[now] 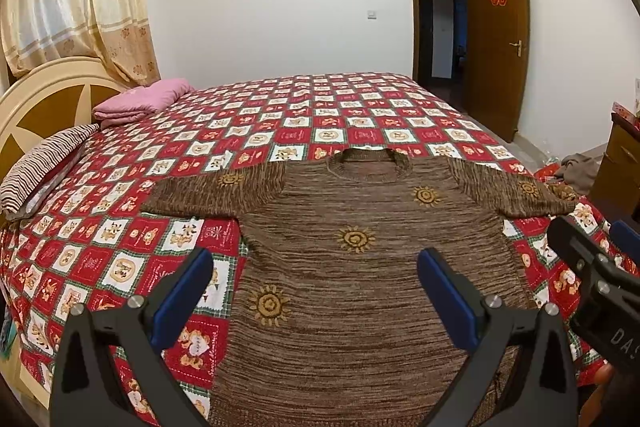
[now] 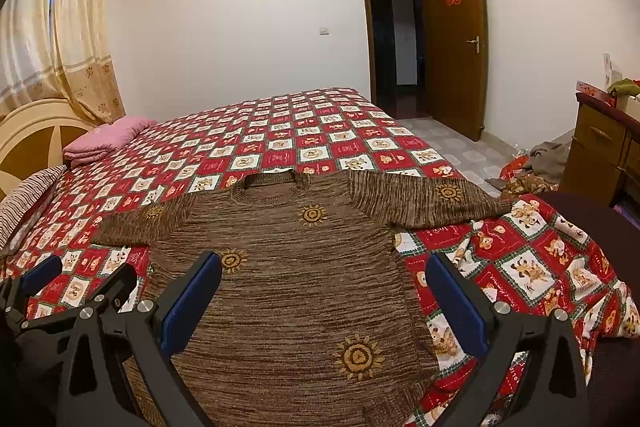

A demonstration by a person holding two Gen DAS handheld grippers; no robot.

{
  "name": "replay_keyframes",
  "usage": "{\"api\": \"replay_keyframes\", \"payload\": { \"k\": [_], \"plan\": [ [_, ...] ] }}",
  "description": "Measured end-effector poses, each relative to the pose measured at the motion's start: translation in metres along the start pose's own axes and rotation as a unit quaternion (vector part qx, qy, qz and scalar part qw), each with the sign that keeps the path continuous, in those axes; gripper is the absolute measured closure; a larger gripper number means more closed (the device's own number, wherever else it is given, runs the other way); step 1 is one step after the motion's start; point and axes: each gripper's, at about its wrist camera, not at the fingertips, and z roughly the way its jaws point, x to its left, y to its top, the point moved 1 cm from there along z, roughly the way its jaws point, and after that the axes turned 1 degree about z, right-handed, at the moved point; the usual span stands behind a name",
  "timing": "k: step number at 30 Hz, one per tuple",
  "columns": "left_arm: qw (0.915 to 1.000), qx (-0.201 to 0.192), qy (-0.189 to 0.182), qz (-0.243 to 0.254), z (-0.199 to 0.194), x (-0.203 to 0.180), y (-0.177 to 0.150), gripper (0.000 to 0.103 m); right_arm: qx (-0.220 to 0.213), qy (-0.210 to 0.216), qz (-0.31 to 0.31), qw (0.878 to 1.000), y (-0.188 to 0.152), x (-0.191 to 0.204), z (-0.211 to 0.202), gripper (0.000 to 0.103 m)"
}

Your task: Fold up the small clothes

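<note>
A small brown knit sweater [image 1: 360, 267] with yellow sun motifs lies flat on the bed, front up, neck away from me, both sleeves spread sideways. It also shows in the right wrist view [image 2: 288, 275]. My left gripper [image 1: 316, 291] is open and empty, hovering over the sweater's lower left part. My right gripper [image 2: 324, 299] is open and empty over the sweater's lower right part. The right gripper also shows at the right edge of the left wrist view [image 1: 592, 251], and the left gripper at the left edge of the right wrist view [image 2: 80, 279].
The bed has a red and white checked cover [image 1: 304, 119]. A folded pink blanket [image 1: 140, 101] and a striped pillow [image 1: 44, 167] lie by the headboard [image 1: 44, 99]. A wooden cabinet [image 2: 600, 147] and clothes on the floor [image 2: 548, 155] are at the right. An open door [image 2: 456, 39] is behind.
</note>
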Motion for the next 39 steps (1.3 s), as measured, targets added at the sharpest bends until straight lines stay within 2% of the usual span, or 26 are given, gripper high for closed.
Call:
{"api": "replay_keyframes", "payload": {
  "k": [31,39],
  "plan": [
    [1.0,0.003,-0.002,-0.002,0.002,-0.001,-0.003,0.0,0.004,0.0,-0.001,1.0,-0.003,0.0,0.002,0.001],
    [0.9996,0.028,-0.009,0.002,0.028,-0.006,-0.017,0.0,0.023,-0.005,0.007,1.0,-0.011,-0.01,0.024,0.001]
  ]
}}
